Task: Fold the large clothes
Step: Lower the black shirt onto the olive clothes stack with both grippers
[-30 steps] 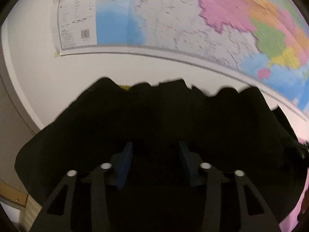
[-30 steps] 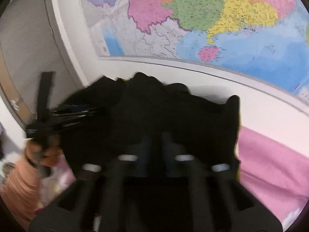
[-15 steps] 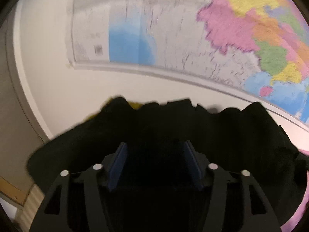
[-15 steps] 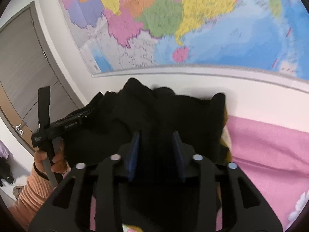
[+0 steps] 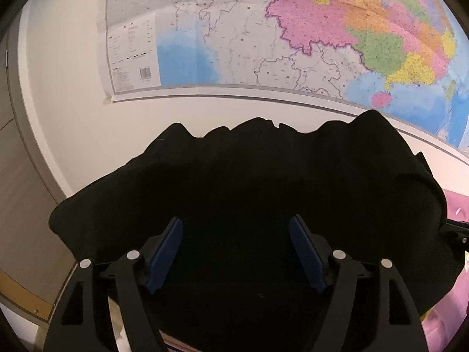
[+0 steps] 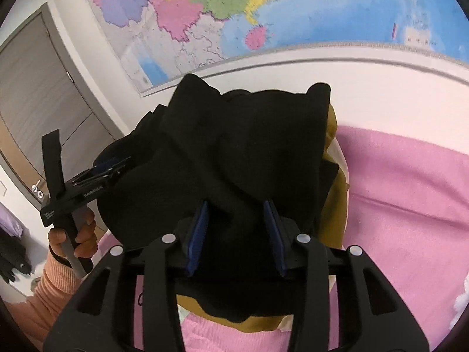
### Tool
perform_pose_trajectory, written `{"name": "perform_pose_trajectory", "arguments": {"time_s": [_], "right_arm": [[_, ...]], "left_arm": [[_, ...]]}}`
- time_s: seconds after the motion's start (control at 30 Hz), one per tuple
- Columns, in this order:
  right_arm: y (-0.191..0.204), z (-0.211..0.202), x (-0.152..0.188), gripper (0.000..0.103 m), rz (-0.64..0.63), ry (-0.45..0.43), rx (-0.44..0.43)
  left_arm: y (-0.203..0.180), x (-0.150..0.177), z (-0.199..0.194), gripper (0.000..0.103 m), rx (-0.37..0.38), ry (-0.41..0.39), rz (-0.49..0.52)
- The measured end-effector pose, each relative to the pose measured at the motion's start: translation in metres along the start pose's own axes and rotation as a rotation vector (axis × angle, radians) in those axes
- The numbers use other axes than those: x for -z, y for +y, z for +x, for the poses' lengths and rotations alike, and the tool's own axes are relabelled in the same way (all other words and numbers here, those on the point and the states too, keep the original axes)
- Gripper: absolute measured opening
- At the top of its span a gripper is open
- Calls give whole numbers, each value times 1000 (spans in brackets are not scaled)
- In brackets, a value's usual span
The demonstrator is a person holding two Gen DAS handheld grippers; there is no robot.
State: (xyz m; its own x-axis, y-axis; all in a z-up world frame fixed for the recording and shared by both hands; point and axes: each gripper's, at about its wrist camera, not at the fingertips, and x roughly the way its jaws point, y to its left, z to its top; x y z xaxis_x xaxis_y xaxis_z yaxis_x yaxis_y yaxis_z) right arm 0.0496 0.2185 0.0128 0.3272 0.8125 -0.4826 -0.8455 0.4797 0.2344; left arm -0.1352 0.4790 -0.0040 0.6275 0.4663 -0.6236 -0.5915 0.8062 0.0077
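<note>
Black garment (image 6: 234, 152) heaped on pink bed (image 6: 410, 205), just below wall map (image 5: 263, 44). Left gripper (image 5: 236, 228) fingers opening wide, cloth between but pads clear. Right gripper (image 6: 236, 214) fingers part open, straddling a fold; can't tell if gripping.

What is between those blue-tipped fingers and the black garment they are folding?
Nothing visible. The black garment lies right under the left gripper, whose jaws are opening, and under the right gripper too, with cloth between both pairs of fingers. Only the pink sheet and a mustard cloth lie beneath it.
</note>
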Motion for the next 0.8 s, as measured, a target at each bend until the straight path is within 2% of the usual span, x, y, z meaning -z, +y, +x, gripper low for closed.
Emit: {"name": "perform_pose_trajectory", "arguments": {"time_s": [0.13, 0.2, 0.27, 0.37, 0.47, 0.6, 0.7, 0.77, 0.8], "right_arm": [[19, -21, 6, 44, -70, -72, 17], [33, -31, 11, 49, -130, -117, 25], [44, -36, 17, 49, -182, -131, 26], [57, -24, 25, 50, -249, -84, 32], [53, 1, 32, 50, -235, -7, 55], [51, 1, 37, 51, -207, -30, 47], [56, -7, 41, 61, -214, -54, 47], [62, -14, 45, 63, -227, -74, 65], [63, -16, 47, 67, -231, -79, 65]], "left_arm": [[-2, 1, -18, 80, -21, -34, -9], [-4, 4, -29, 80, -33, -59, -1], [-6, 9, -36, 81, -35, -69, 1], [-7, 18, -38, 83, -39, -69, 13], [-3, 24, -29, 87, -23, -38, -10], [-1, 28, -30, 88, -35, -37, -35], [-5, 30, -39, 88, -55, -49, -44], [-11, 31, -47, 90, -75, -64, -40], [-13, 33, -53, 91, -82, -74, -42]]}}
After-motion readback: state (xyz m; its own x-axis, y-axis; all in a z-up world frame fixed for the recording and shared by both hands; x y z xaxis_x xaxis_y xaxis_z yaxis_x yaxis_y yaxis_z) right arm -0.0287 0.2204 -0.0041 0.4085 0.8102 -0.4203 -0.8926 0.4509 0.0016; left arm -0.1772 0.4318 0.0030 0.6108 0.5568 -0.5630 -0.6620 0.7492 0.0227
